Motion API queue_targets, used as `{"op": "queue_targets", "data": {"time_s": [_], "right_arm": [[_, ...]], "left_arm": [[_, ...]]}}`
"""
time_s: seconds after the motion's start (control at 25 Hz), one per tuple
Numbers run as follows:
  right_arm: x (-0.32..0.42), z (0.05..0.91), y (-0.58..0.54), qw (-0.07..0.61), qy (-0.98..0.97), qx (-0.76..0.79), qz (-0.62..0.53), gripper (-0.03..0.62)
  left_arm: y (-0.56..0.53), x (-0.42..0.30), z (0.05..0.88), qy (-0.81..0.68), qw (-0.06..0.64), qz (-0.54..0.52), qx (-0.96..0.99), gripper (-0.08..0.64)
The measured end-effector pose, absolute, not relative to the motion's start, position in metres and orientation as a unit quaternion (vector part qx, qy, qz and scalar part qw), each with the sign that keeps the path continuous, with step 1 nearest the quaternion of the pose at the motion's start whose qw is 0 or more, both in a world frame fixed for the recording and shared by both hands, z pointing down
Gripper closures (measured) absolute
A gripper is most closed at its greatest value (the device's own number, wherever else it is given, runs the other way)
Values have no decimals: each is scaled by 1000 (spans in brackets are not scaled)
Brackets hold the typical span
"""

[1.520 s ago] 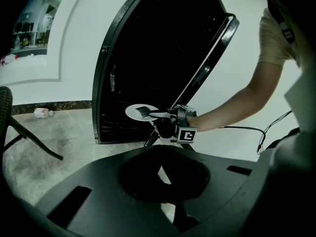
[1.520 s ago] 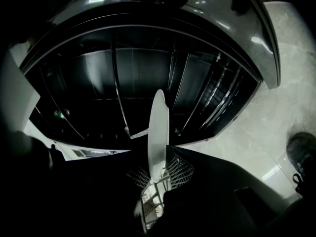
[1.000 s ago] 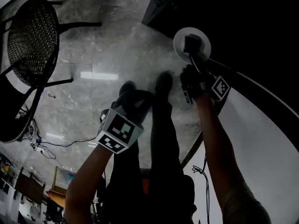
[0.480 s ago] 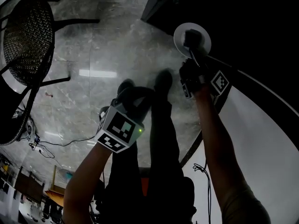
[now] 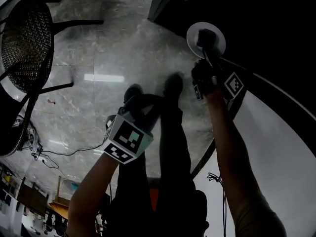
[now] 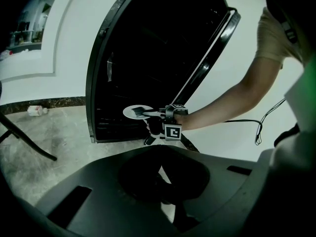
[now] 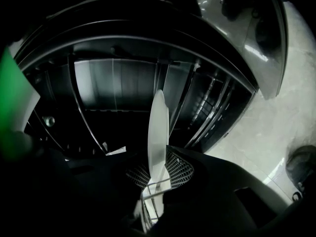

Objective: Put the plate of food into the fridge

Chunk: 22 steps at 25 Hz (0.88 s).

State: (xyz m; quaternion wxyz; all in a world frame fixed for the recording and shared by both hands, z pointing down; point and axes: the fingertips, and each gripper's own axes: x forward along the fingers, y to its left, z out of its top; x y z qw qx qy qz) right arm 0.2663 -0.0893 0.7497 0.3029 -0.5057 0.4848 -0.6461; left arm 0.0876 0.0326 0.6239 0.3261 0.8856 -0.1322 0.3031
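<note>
Plate (image 5: 192, 42) is hanging in the air at the mouth of the open fridge (image 6: 148, 58), not yet on any shelf. It is carrying a dark lump of food (image 5: 205, 36). Right gripper (image 5: 205, 57) is pinching the plate's near rim between its mesh pads (image 7: 180, 169), so the jaws are clamping on the rim only and the far side is getting no support. Left gripper (image 6: 163, 179) is hanging low by the person's legs, well apart from the plate. Its jaws are showing only as a dark mass, so I cannot tell whether they are spread or together.

Risks, as a judgement:
- The one-edge hold is letting the plate lever downward, so it could be slipping or tilting and the food sliding off onto the floor (image 5: 113, 58).
- The fridge interior is very dark, so the far rim could be knocking a wire shelf (image 7: 212, 102) or the frame on the way in and twisting out of the pinch.
- The door (image 6: 210, 53) is standing just beside the right arm, and an elbow bump there could be jolting the plate.
</note>
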Motion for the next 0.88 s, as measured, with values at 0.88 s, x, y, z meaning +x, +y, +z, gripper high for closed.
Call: {"op": "queue_targets", "data": {"time_s": [0.88], "right_arm": [[274, 760, -101, 317, 474, -516, -640, 537]], "left_arm": [[5, 123, 650, -127, 319, 294, 892, 549]]}}
